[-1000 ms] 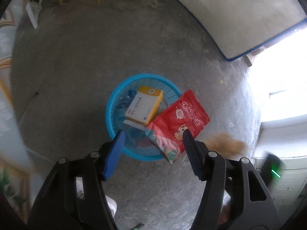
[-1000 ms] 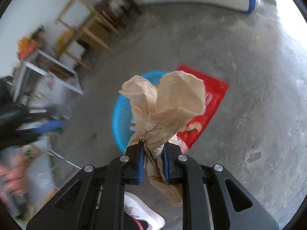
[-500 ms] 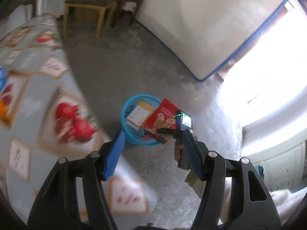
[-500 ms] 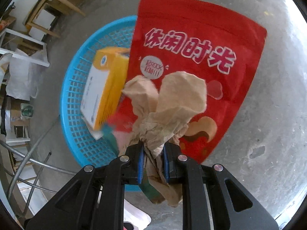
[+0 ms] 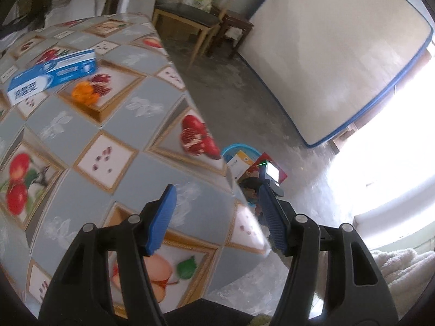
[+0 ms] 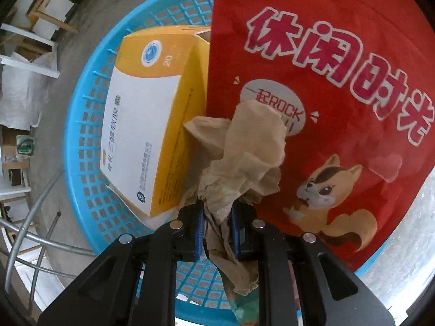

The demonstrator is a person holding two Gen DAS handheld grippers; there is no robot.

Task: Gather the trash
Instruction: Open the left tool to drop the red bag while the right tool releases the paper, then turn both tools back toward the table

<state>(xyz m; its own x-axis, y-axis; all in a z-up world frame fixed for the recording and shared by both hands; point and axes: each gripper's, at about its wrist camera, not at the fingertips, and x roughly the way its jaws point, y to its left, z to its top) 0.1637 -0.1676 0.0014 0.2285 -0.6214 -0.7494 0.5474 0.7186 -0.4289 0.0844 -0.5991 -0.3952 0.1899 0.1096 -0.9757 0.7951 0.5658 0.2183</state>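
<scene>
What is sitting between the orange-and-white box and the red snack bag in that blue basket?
In the right wrist view, the crumpled brown paper, pinched in the right hand-held gripper, hangs between the box and red bag.

Right gripper (image 6: 216, 229) has dropped its brown paper wad (image 6: 244, 163) close over the blue basket (image 6: 81, 146), while the left gripper (image 5: 217, 217) swung up above the table (image 5: 81, 141).

The red snack pouch (image 6: 339, 103) reads "休闲时光" and "一起ROCK"; the orange-and-white box (image 6: 146, 125) shows "20".
</scene>
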